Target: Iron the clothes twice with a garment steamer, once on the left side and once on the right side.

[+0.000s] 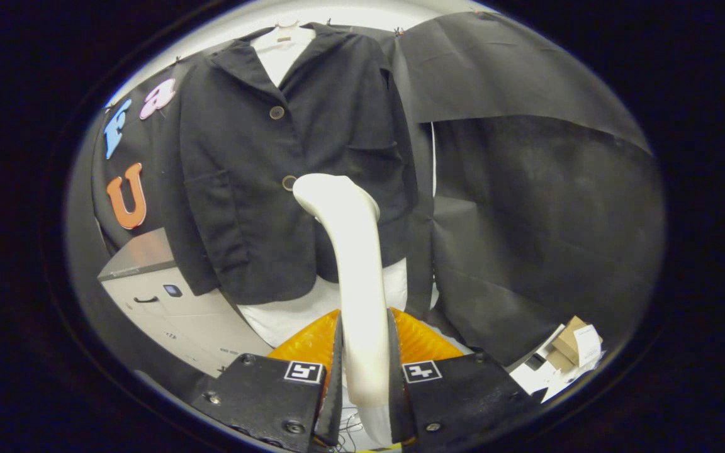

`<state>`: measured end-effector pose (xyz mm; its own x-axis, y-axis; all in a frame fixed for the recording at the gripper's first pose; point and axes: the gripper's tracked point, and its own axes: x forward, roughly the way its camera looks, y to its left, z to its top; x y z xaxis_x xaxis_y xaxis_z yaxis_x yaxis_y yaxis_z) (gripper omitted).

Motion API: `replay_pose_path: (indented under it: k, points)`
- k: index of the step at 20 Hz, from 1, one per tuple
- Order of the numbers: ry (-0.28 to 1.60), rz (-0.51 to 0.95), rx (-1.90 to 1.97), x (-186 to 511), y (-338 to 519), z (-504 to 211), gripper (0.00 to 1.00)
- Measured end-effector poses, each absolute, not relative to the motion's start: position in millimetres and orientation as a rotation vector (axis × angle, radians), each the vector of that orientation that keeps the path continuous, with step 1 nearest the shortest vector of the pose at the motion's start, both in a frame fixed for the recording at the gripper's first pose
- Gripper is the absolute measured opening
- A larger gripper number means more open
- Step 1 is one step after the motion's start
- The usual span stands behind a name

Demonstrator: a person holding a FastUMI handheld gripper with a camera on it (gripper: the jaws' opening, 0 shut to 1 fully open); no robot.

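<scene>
A white garment steamer [353, 251] stands upright between my fingers, and my gripper [363, 352] is shut on its handle. Its curved head reaches up in front of a dark jacket [262, 182] that hangs on a hanger over a white shirt [282, 53]. The steamer head sits just right of the jacket's lower button [288, 183], over the jacket's middle. I cannot tell if the head touches the cloth. The white shirt's hem [287, 314] hangs out below the jacket.
An orange ribbed object [312, 343] lies just beyond the fingers. A grey cabinet [167, 302] stands lower left of the jacket. Black cloth [526, 189] hangs right of the jacket. Cardboard and papers [564, 355] lie at the lower right.
</scene>
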<state>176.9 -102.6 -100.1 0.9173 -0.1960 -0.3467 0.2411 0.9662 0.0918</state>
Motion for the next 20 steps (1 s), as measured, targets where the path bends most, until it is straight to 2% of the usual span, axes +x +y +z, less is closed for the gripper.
replay_pose_path:
  k: [20]
  points:
    - [0.304, -0.045, 0.055, 74, 1, -67, 0.33]
